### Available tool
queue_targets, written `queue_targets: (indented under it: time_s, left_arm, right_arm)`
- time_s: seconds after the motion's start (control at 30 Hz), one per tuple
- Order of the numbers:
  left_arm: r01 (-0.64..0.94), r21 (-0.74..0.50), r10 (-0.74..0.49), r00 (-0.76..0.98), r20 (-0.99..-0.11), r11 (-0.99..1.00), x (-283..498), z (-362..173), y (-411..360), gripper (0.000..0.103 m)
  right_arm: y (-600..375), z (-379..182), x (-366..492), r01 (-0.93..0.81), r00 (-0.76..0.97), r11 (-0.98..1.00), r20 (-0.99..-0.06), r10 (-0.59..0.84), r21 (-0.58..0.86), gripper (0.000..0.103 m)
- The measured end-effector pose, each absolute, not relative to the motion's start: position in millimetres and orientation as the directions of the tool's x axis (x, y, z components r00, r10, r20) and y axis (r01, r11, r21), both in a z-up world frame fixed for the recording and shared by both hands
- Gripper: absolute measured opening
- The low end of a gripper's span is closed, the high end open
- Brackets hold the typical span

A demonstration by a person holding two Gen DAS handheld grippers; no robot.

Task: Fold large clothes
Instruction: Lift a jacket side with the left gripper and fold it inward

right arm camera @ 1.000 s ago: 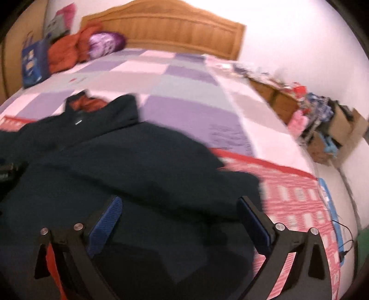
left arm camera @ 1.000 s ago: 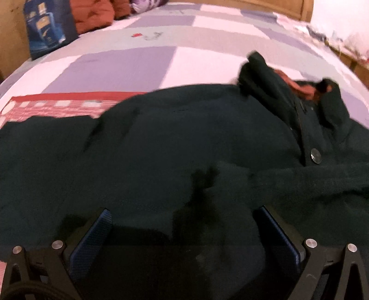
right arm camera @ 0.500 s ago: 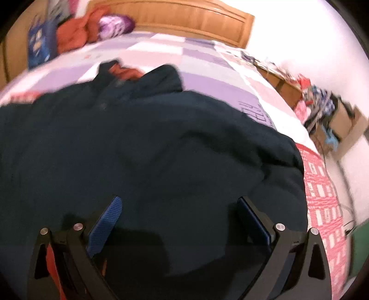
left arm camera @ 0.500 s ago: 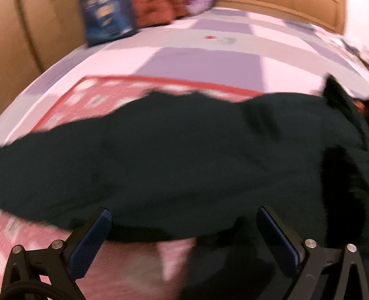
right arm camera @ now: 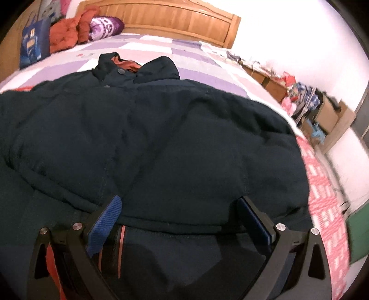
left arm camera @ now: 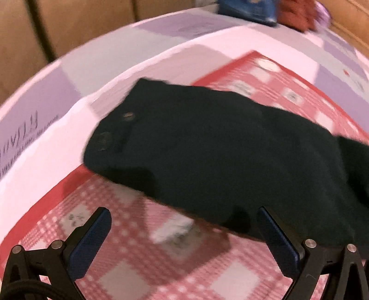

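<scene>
A large dark green jacket (right arm camera: 161, 138) lies spread on the bed, collar (right arm camera: 138, 67) with orange lining toward the headboard. In the left wrist view its sleeve (left arm camera: 207, 147) stretches out over the red checked cloth, cuff (left arm camera: 110, 138) with snap buttons at the far end. My left gripper (left arm camera: 182, 221) is open and empty, just in front of the sleeve's near edge. My right gripper (right arm camera: 177, 207) is open over the jacket's lower part, fingers (right arm camera: 108, 217) resting by a fold of fabric, holding nothing.
The bed has a purple and white quilt (right arm camera: 161, 48) and a red checked cloth (left arm camera: 161, 265). A wooden headboard (right arm camera: 175, 20), orange clothes (right arm camera: 66, 34) and a blue bag (right arm camera: 34, 43) are at the far end. Cluttered shelves and boxes (right arm camera: 311, 103) stand to the right.
My left gripper has swung left from the jacket's body out along the sleeve to its cuff. My right gripper has moved in close over the jacket's lower part. Both stayed open.
</scene>
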State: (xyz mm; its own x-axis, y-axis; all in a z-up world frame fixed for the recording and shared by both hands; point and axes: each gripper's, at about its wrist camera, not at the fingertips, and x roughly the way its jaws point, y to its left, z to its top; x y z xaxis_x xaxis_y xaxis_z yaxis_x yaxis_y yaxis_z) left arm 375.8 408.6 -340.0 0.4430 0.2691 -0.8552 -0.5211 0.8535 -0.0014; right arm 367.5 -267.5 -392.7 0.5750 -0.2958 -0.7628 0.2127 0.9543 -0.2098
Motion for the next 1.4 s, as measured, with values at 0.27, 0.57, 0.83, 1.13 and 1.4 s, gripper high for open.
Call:
queue_targets:
  time_s: [0.27,0.57,0.83,1.13,1.4]
  left_arm:
    - [-0.552,-0.138,0.150,0.445,-0.883,0.823,361.8,-374.7,428.8,0.103]
    - [-0.587,-0.233,0.106,0.484,-0.869,0.775,411.5,-388.9,440.9,0.103]
    - [-0.490,-0.459,-0.076,0.618,-0.783,0.741,408.7,-363.6,431.2,0.088]
    - [-0.600,-0.471,-0.059,0.576,-0.815,0.646,429.6,-383.7,465.6,0.043]
    - [-0.449,-0.326,0.074,0.672,-0.737,0.832,423.7,-309.2,422.7,0.013]
  right_arm:
    - [-264.0,-398.5,367.6,0.221,0.592,0.951,-0.745,-0.306,-0.215,0.102]
    - [-262.7,-399.1,366.3,0.222,0.596,0.951,-0.742,-0.308,-0.216,0.102]
    - [-264.4,-399.0,363.8,0.222,0.600,0.952,-0.740,-0.303,-0.209,0.102]
    - [-264.9,-399.0,361.9,0.221,0.602,0.952,-0.739,-0.303,-0.210,0.102]
    - [-265.6,-399.4,361.8,0.220,0.602,0.953,-0.739,-0.302,-0.210,0.102]
